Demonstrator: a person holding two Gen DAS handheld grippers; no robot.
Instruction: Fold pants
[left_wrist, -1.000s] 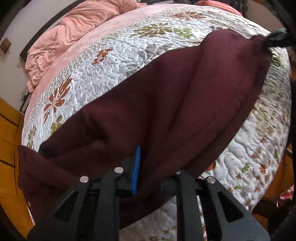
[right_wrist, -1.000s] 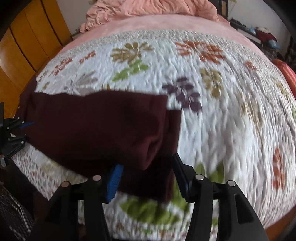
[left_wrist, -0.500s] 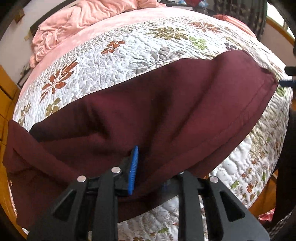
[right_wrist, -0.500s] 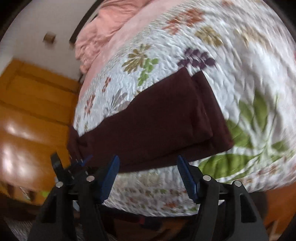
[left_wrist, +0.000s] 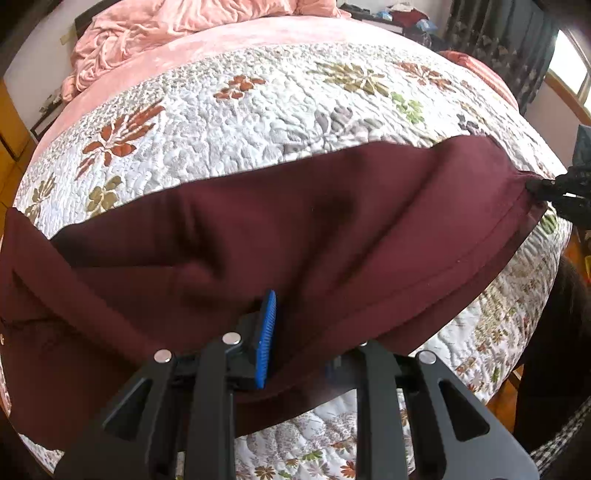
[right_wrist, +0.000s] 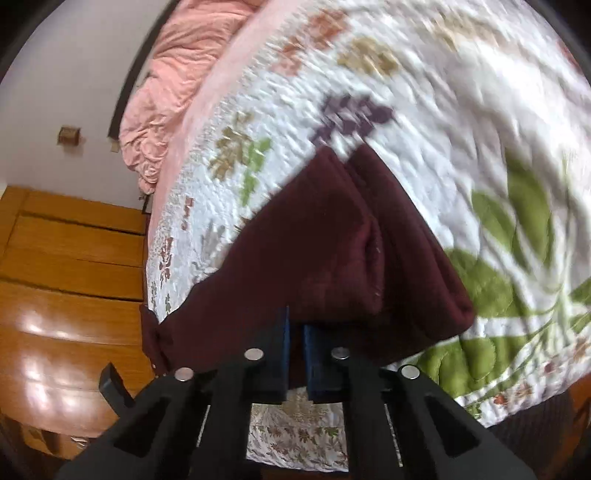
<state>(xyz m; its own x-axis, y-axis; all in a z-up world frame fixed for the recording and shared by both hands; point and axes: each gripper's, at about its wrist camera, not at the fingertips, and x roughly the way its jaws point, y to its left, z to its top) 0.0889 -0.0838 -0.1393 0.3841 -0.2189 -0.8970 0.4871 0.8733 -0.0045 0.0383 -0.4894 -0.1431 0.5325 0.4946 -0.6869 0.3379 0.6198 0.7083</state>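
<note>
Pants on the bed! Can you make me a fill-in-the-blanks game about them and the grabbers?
1. The pants are dark ____ in colour.
2. They lie on a quilt printed with ____.
3. The right gripper is ____ on the pants' edge.
4. The crumpled blanket at the far end of the bed is ____.

Missing words: red; flowers; shut; pink

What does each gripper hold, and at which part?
Both hold the maroon pants: the left gripper at the near edge, the right gripper at the near edge by the folded end.
</note>
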